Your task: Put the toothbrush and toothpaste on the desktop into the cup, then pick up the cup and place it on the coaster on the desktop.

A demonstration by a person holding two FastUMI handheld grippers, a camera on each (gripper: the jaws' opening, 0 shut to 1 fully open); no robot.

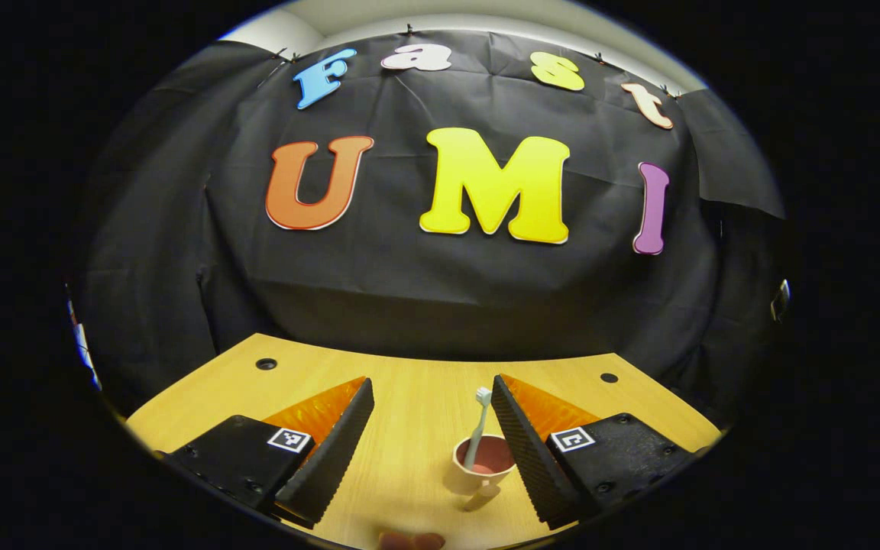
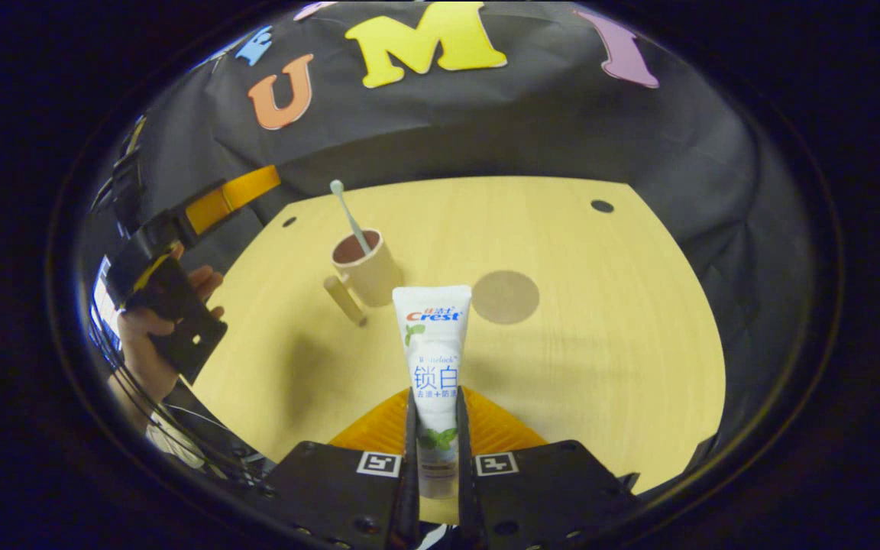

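Plastic toothpaste (image 2: pixel 432 359) clamped upright in right tool (image 2: pixel 434 458), ready for cup (image 2: pixel 367 267) holding toothbrush (image 2: pixel 350 218); coaster (image 2: pixel 505 296) bare; left tool (image 1: pixel 428 435) spread wide.

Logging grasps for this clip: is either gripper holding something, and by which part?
The right gripper clamps the white toothpaste tube near its lower end; the left gripper is open, holding nothing.

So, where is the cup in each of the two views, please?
Left gripper view: the cup stands low, right of centre, beside one finger of the open hand-held gripper.
Right gripper view: cup upper left of centre, behind the toothpaste.
Shared landmark: the toothbrush standing in it.
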